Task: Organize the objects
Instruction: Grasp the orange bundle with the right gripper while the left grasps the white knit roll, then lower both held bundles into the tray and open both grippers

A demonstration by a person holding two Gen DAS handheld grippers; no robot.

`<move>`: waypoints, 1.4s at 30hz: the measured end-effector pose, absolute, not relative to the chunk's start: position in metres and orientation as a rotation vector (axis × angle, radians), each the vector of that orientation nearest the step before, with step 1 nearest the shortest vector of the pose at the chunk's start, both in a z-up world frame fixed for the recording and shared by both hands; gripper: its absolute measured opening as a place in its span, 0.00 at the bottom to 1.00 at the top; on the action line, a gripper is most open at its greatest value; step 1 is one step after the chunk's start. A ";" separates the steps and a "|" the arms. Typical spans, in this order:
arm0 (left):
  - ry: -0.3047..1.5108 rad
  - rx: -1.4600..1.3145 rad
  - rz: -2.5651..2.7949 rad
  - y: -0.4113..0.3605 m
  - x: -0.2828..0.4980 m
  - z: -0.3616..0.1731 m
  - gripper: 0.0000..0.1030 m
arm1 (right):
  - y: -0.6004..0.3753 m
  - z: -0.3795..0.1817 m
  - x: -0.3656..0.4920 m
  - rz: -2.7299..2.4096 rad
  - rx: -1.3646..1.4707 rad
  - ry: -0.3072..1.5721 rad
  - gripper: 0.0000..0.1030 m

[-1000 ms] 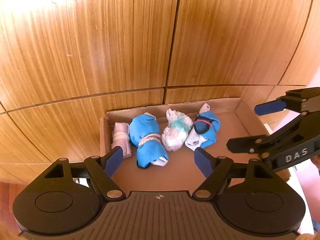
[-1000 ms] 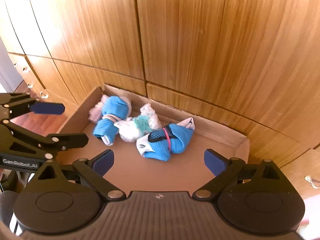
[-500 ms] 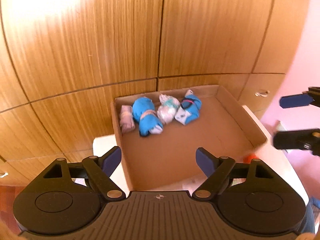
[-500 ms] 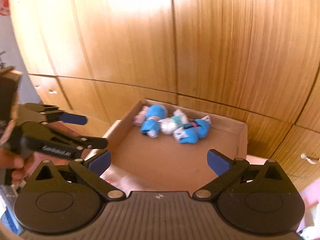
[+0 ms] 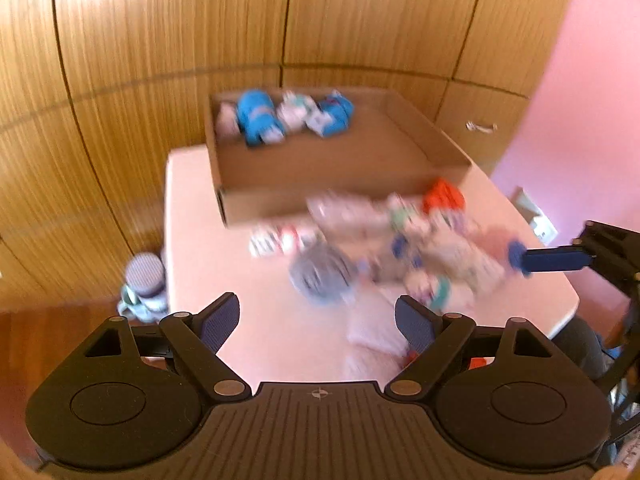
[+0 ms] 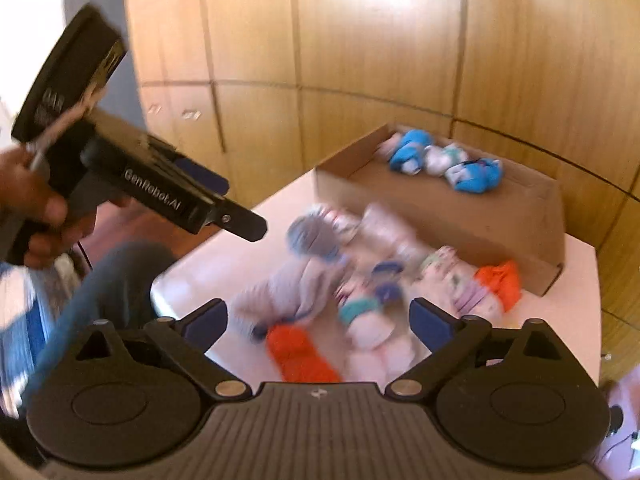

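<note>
A cardboard box [image 5: 320, 196] [image 6: 480, 224] sits at the back of a pale pink table [image 5: 224, 280] [image 6: 224, 256], with several rolled sock bundles [image 5: 258, 118] [image 6: 472, 176] along its far wall. A blurred heap of loose socks [image 5: 380, 240] [image 6: 340, 264] lies in front of the box, including an orange one [image 5: 444, 196] [image 6: 298, 354]. My left gripper [image 5: 318, 320] is open and empty above the table's near side. My right gripper [image 6: 318, 322] is open and empty above the heap.
Wooden cabinet doors [image 5: 180, 40] stand behind the table. A bundle [image 5: 144, 284] lies on the floor left of the table. The right gripper's finger [image 5: 556, 260] shows at the right edge of the left wrist view. The left gripper's body [image 6: 160, 196] is held at left.
Both grippers have pulled back and up from the box. The table and the sock heap in front of the box have come into view. Both stay open.
</note>
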State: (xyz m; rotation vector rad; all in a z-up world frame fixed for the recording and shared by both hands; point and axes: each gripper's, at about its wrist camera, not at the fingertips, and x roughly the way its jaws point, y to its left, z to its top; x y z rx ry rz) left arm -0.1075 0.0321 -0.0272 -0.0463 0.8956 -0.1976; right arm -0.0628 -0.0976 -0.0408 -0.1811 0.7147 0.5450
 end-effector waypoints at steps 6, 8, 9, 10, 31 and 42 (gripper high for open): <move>0.961 -0.083 -0.213 0.020 -0.112 -0.057 0.86 | -0.085 -0.067 -0.062 0.598 -0.301 0.716 0.75; 0.980 -0.082 -0.212 0.017 -0.111 -0.066 0.86 | -0.084 -0.074 -0.060 0.615 -0.300 0.733 0.70; 0.986 -0.080 -0.210 0.016 -0.111 -0.069 0.86 | -0.083 -0.076 -0.060 0.614 -0.303 0.742 0.68; 0.992 -0.080 -0.209 0.015 -0.111 -0.073 0.86 | -0.082 -0.080 -0.059 0.611 -0.314 0.745 0.65; 0.998 -0.033 -0.289 -0.008 -0.101 -0.091 0.51 | -0.090 -0.081 -0.074 0.618 -0.335 0.741 0.34; 0.959 -0.043 -0.318 -0.007 -0.097 -0.057 0.44 | -0.131 -0.027 -0.063 0.578 -0.163 0.658 0.34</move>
